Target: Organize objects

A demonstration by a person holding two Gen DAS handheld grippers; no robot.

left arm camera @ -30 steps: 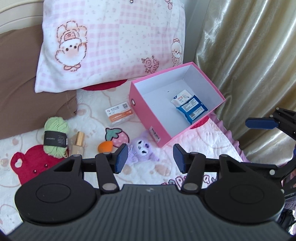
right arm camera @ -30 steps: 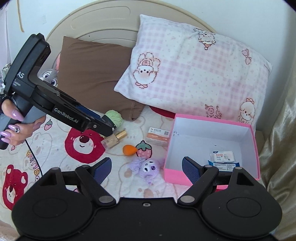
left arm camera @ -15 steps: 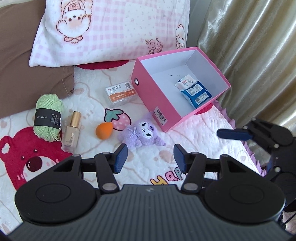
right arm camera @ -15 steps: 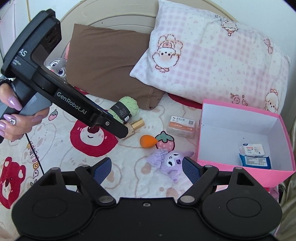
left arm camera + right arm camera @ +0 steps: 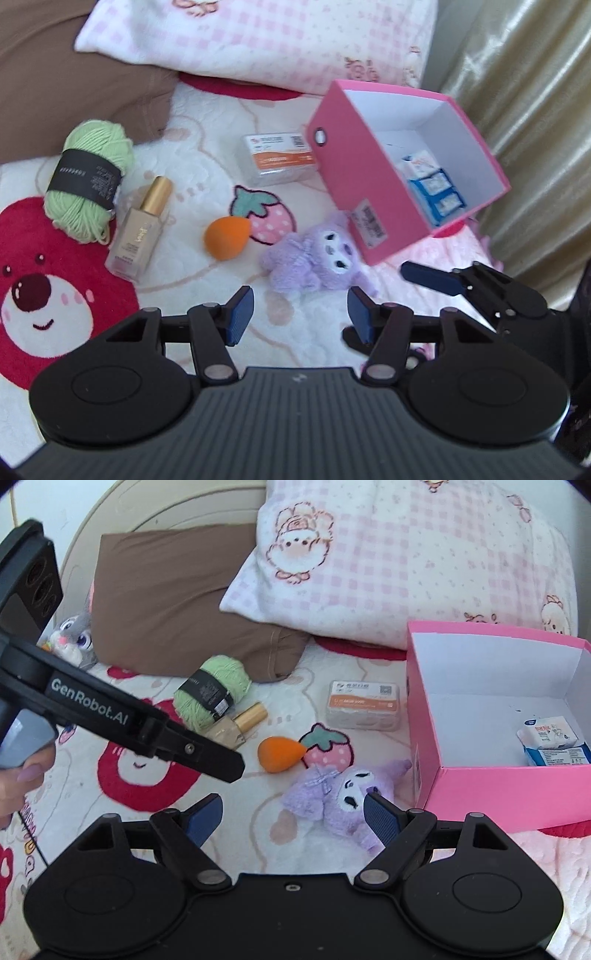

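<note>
While both tools hang empty over the bed, the left tool [image 5: 301,315] with its jaws apart around nothing and the right tool [image 5: 291,814] spread wide, we judge the purple plush [image 5: 340,797] the nearest piece to lift, lying just beside the pink box [image 5: 495,790] that already holds the small packets [image 5: 554,744]. We should straddle its soft body squarely and clear the near box wall, which stands right in the path. Further off lie the orange sponge [image 5: 225,236], bottle [image 5: 142,229], green yarn [image 5: 86,177] and card box [image 5: 279,157].
</note>
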